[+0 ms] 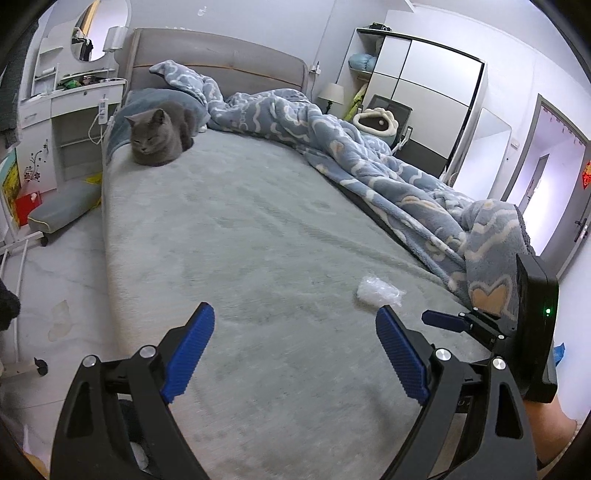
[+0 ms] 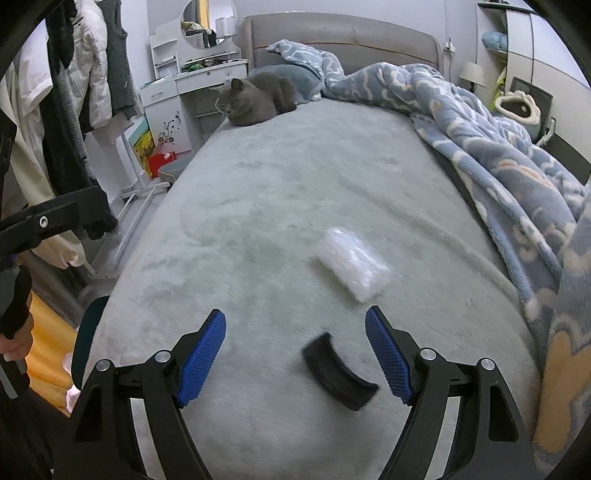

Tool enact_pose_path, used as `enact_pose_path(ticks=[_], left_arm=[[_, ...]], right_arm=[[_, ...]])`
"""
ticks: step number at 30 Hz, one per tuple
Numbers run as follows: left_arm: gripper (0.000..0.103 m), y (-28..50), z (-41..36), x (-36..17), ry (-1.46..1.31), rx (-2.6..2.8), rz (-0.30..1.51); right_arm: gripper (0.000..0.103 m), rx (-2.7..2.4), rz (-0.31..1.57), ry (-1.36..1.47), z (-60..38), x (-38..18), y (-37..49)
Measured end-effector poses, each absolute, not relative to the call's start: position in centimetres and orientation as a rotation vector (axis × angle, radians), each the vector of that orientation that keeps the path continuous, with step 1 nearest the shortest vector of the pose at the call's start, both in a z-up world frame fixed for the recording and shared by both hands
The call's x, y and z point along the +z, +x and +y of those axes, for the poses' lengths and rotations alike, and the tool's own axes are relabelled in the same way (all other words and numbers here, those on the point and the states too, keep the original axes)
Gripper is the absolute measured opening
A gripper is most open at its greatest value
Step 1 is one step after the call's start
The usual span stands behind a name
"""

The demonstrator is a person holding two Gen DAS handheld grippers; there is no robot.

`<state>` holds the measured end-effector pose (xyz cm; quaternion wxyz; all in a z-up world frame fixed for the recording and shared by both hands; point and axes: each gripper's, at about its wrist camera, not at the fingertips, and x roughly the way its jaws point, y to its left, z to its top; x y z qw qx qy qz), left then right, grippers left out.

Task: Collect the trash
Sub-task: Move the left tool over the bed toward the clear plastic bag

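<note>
Both the left gripper (image 1: 295, 354) and right gripper (image 2: 295, 354) hover empty, jaws wide, above the bed (image 2: 277, 184) to admit the clear plastic wrapper (image 2: 352, 264).

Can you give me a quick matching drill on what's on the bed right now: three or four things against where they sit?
Things:
1. cat
2. white wrapper
3. black curved piece
4. blanket

Places:
A. between the right gripper's open fingers
B. bunched along the bed's right side
C. near the headboard, by the pillow
D. just past the right gripper's fingertips

Pairs: 1-C, 2-D, 3-A, 4-B
</note>
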<state>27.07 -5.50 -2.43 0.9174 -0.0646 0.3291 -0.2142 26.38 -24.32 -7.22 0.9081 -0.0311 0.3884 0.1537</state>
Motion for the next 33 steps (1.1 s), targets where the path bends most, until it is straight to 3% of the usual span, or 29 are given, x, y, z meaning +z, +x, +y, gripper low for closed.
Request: enact_pose_path(ticks=[6,10,21,33], left_arm=[[0.091,27.8,-8.1,-3.2,-0.114,-0.462,0.694],[0.091,28.3,-9.1,-3.5,-0.111,-0.465,0.702],[0.091,29.5,-12.1,-4.7,-0.106,-0.48,0.72],[0.091,31.3,-13.7,-5.9,-0.1,-0.48,0.741]], right_arm=[[0.079,0.357,0.828,-0.021,-26.3,-7.9,26.5],[0.061,0.4,0.837,-0.034,-26.9,-8.4,26.5],[0.048,0.481,0.828,-0.056,-28.0,-8.8,26.4],[0.023,0.57,0.852,-0.107,-27.1,-9.5,27.5]])
